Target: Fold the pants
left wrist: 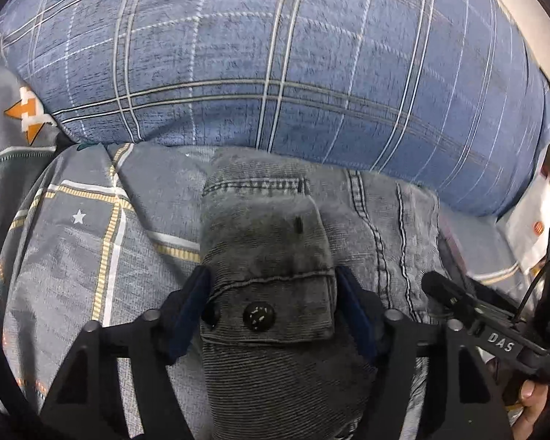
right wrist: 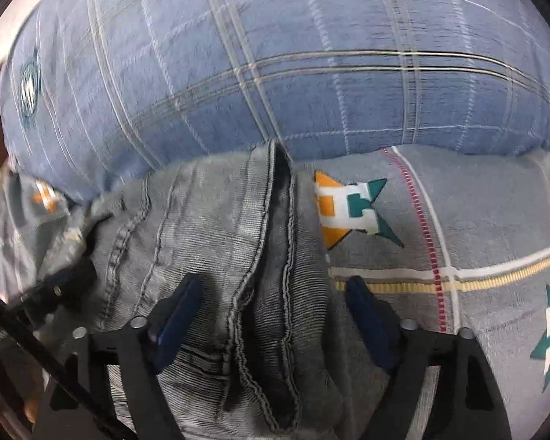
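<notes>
Grey corduroy pants (left wrist: 275,249) lie bunched on a bed, up against a blue plaid pillow. In the left wrist view the waistband end with a dark button (left wrist: 259,316) sits between the fingers of my left gripper (left wrist: 271,293), whose jaws stand wide on either side of the cloth. In the right wrist view the pants (right wrist: 216,242) show seams and a dark fold. My right gripper (right wrist: 271,300) is open, its blue pads (right wrist: 179,308) spread over the fabric, the right pad above the sheet. The right gripper's body shows in the left wrist view (left wrist: 495,330).
A large blue plaid pillow (left wrist: 275,55) fills the far side in both views (right wrist: 275,55). The grey bedsheet (right wrist: 476,220) with orange and teal emblems spreads to the right and left (left wrist: 73,238). White paper or packaging (left wrist: 531,220) lies at the right edge.
</notes>
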Demonstrator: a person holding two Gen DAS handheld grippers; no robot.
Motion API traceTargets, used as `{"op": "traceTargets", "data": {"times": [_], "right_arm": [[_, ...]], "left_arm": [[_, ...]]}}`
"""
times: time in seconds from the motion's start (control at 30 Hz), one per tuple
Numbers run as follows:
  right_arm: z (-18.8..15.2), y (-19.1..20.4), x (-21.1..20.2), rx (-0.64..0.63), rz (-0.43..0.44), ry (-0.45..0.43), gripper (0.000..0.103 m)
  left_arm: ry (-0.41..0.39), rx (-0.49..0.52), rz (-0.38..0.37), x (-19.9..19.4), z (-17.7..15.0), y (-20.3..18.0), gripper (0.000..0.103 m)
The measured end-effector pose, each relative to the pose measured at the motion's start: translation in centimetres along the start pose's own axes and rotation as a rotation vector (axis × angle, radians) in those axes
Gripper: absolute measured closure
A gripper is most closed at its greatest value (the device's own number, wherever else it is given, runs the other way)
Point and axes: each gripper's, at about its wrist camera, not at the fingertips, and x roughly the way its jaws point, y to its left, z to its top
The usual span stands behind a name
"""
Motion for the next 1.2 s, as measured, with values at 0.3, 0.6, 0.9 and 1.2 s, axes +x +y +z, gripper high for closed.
{"op": "traceTargets", "data": {"times": [0.3,0.6,0.9,1.2], "right_arm": [[-0.4,2.7,-2.6,-0.105,-0.036,-0.051,0.083],[-2.6,3.0,-11.6,-0.101,-0.127,-0.193,0.084],[-6.2,-4.6,-11.2,0.123,-0.129,-0.089,0.077],[-5.9,-4.6,-11.0,0.092,-0.198,-0.107,0.043]], "left_arm": [[-0.087,0.11,0.014,-2.1,-0.3,-2.5,0.08],[-0.148,0.133,-0.255,-6.6,-0.4,-6.1,0.081],[0.004,0.252,-0.163,-1.9,-4.0,-9.2,0.062],[-0.004,0.203,-0.143,-2.9,-3.2,-8.5,0.049]]}}
